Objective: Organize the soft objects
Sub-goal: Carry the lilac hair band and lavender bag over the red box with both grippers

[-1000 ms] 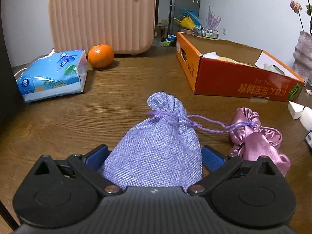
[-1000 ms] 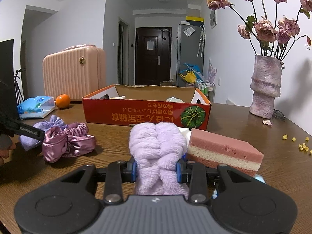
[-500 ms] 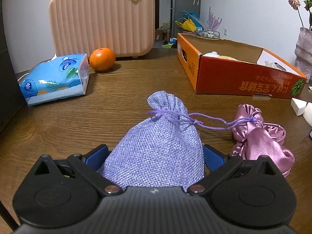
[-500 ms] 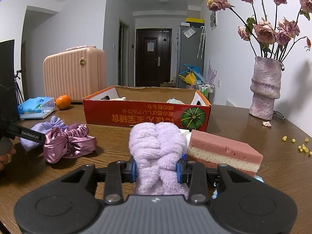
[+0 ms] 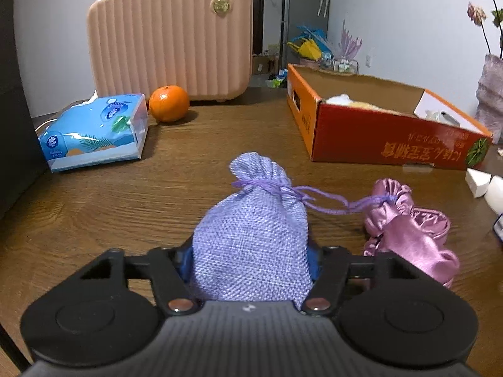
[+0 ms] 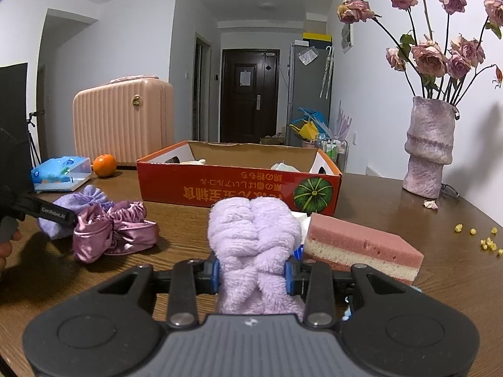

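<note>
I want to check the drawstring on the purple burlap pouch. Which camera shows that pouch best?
The left wrist view: the purple burlap pouch fills the centre, its tied neck and drawstring visible, held in the left gripper. The right wrist view shows only part of it, far left, behind the pink satin scrunchie.

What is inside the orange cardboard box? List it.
Inside the orange cardboard box, a white and pale yellow soft lump shows at the left end, and something whitish at the right. The front wall hides the floor.

The box (image 6: 239,185) wall hides most of its contents; the vase (image 5: 490,94) is cut off at the left view's edge.
</note>
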Demonstrator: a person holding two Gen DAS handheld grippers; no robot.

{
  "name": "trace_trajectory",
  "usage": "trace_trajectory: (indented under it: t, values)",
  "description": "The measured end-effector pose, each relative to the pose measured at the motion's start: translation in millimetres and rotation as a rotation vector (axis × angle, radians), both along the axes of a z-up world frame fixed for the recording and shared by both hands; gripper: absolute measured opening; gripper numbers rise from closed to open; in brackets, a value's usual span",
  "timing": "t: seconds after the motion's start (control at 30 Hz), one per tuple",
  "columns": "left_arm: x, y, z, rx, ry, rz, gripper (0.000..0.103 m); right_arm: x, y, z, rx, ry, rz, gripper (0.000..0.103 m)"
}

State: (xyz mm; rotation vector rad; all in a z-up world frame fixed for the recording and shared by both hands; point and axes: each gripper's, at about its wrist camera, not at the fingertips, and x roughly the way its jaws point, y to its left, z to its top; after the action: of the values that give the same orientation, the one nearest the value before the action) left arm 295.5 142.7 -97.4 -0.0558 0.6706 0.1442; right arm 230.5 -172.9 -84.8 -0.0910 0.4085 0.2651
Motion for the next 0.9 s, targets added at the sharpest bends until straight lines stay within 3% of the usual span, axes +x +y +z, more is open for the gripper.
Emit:
trace_trajectory:
  t: [0.4,0.9]
  values:
    - [-31,-7,32,0.014,-0.172,0.046,0.054,-6,0,3,0.008,-0.025,0.014,0.035]
    - [-60,-40,69,-0.020,-0.281,-0.029,0.054,-14,2,29,0.058,-0.117,0.030,0.035]
